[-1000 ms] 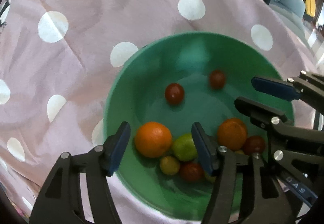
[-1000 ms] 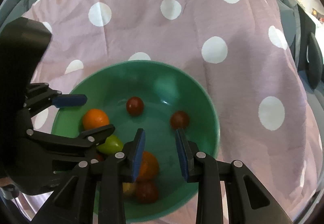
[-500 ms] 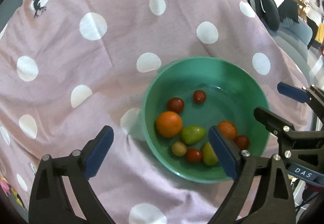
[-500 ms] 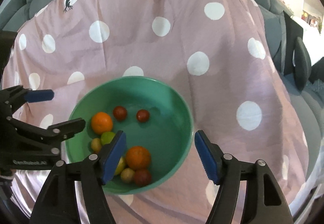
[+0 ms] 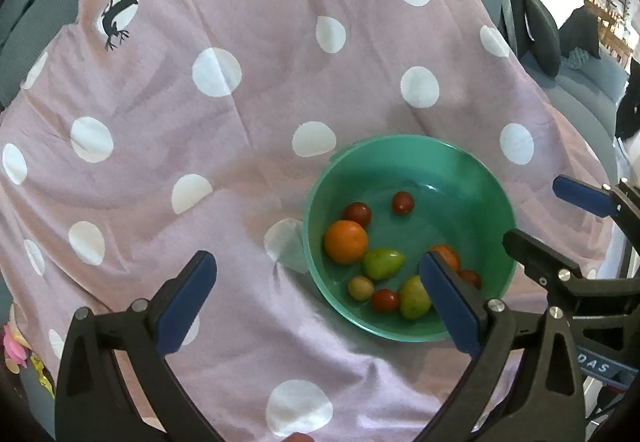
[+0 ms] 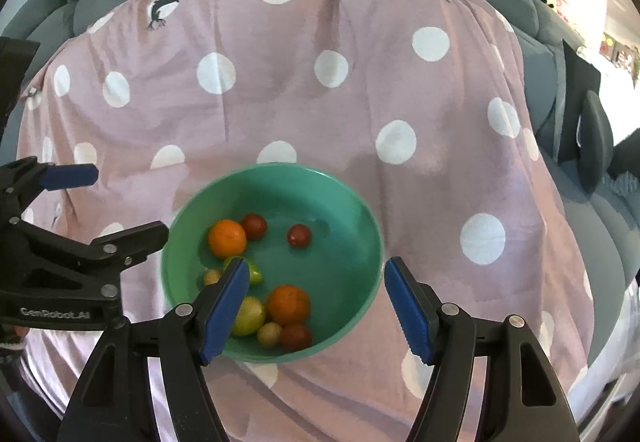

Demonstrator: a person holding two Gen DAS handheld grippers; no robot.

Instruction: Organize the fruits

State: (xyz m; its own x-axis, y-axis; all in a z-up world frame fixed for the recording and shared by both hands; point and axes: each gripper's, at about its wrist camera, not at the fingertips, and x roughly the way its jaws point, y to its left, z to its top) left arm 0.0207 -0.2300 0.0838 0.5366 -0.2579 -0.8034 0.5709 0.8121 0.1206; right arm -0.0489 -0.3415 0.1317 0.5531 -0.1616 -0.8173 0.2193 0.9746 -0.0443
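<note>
While both the left gripper (image 5: 320, 298) and right gripper (image 6: 322, 308) gape empty, the fruits (image 6: 288, 304) sit at six o'clock in the green bowl (image 6: 360, 218); round, light, likely bruisable; pinch across the middle.

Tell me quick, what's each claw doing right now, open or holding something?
Left claw: open, holding nothing, above the cloth beside the green bowl.
Right claw: open, holding nothing, over the bowl.

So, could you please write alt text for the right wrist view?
A green bowl of small fruit, including two oranges and red tomatoes, sits on a pink polka-dot cloth. The open right gripper hovers above its near rim, holding nothing; the left gripper, also open, shows at the left edge.
</note>
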